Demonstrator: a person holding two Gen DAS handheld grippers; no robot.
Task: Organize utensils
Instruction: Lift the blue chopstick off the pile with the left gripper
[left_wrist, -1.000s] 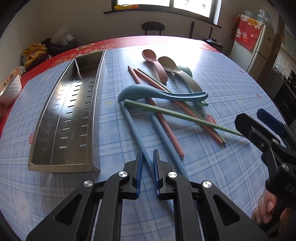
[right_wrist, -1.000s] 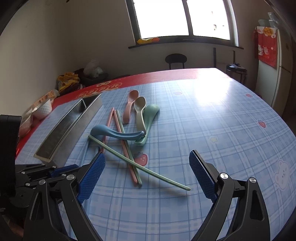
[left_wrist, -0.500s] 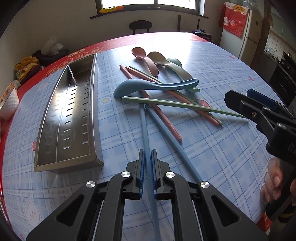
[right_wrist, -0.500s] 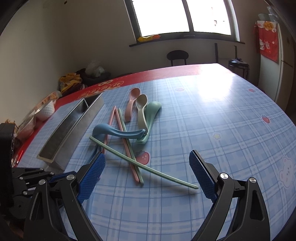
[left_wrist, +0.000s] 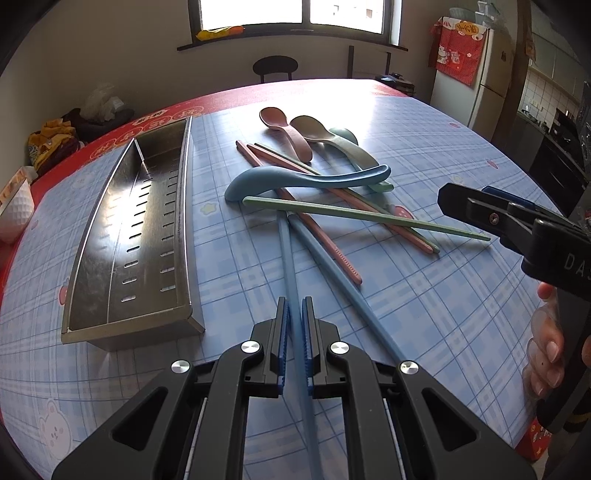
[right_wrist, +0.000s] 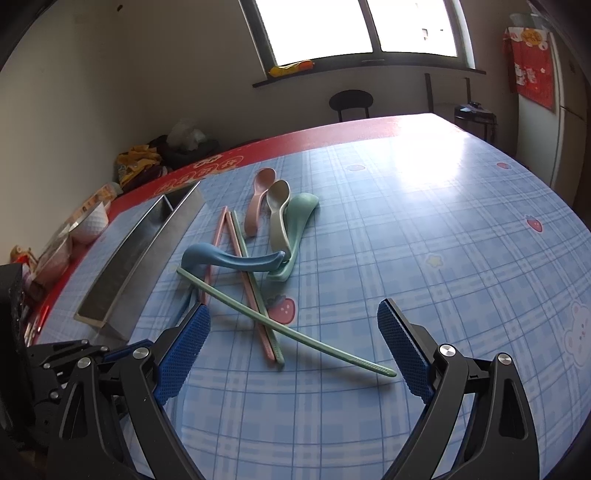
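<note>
My left gripper is shut on a blue chopstick whose far end lies under the pile. A second blue chopstick lies beside it on the table. The pile holds a blue spoon, a green chopstick, pink chopsticks, and pink, beige and green spoons. A steel tray lies to the left of the pile. My right gripper is open and empty, above the green chopstick, near the table's front.
The table has a blue plaid cloth with a red border. A white bowl and clutter stand at the far left edge. A stool and a fridge stand beyond the table.
My left gripper has closed on the blue chopstick and drawn back toward me, tilting up. The right gripper stays open and has barely moved.
</note>
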